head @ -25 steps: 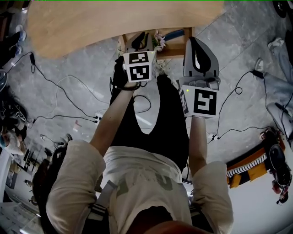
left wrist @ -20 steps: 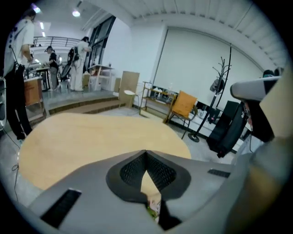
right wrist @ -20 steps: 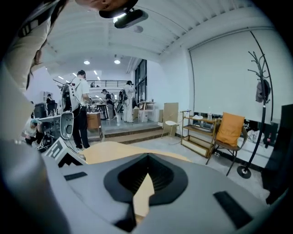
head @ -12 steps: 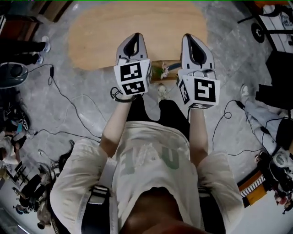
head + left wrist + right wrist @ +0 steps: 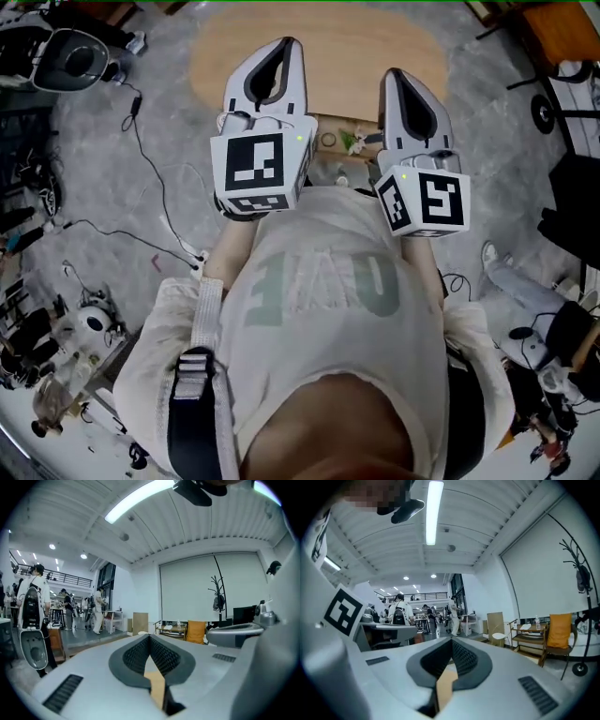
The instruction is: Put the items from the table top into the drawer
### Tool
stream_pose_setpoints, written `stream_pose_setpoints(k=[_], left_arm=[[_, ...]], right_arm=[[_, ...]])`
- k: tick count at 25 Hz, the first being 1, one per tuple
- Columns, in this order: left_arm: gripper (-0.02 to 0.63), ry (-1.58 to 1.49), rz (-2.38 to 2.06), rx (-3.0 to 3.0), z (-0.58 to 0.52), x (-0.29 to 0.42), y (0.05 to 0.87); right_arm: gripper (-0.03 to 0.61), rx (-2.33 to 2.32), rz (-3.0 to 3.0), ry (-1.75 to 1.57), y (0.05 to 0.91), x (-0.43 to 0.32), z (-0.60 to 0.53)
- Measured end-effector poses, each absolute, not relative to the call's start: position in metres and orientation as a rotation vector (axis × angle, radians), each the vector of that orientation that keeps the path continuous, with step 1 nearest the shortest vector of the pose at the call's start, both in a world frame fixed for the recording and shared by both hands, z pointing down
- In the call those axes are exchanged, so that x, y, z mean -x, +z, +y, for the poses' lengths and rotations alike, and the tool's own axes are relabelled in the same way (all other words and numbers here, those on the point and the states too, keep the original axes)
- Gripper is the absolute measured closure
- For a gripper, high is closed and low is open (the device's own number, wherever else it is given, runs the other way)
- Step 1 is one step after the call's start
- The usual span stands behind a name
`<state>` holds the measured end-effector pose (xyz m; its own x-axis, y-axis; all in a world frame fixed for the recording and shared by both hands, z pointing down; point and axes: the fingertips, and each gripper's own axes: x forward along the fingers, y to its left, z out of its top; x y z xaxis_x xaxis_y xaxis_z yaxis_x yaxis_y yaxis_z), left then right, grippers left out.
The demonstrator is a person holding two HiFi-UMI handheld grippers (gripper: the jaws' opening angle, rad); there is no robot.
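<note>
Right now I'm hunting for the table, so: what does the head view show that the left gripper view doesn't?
Head view only: the person's shirt, floor cables and the marker cubes. Left gripper view only: a ceiling light, a coat stand, an orange seat. Both: the left tool, jaws together and empty, and likely the wooden table top, just a tan sliver under the jaws in the left gripper view.

Table top (image 5: 342,47) of pale matt wood, floor (image 5: 103,169) of mottled grey stone, shirt (image 5: 319,309) of soft cloth
</note>
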<state>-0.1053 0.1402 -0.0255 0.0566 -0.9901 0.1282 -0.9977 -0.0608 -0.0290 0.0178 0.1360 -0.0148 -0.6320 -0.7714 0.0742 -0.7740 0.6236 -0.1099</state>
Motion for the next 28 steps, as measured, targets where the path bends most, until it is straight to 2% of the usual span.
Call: stream_pose_setpoints(k=[7,28], left_arm=[[0.606,0.173,-2.125,-2.169,0.179,0.084,-0.016],[0.606,0.082,-2.045,-2.283,0.184,0.025,-0.029]], right_arm=[[0.574,-1.277,-2.806,0.172,-0.013,-0.031,0.163],[0.574,-1.411,-2.694,0.012,-0.015,-0.096,0.182]])
